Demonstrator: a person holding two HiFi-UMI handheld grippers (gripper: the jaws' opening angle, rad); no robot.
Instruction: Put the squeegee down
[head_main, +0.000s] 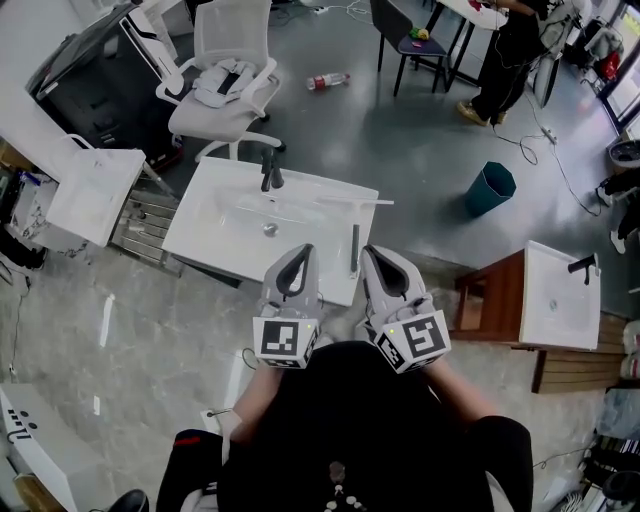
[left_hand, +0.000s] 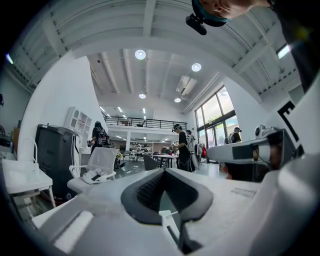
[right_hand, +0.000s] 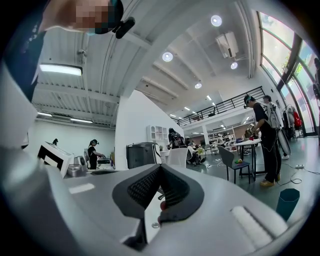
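The squeegee (head_main: 354, 250) is lying flat on the white worktop (head_main: 230, 220), close to its right edge. Its dark handle is pointing at the near edge and its pale blade is lying crosswise further in, well right of the tap (head_main: 270, 178). The left tongs (head_main: 303, 250) and the right tongs (head_main: 370, 250) are hovering level over the near edge, one on each side of that handle. Both pairs are pressed fully together with nothing between them, and neither is gripping the squeegee.
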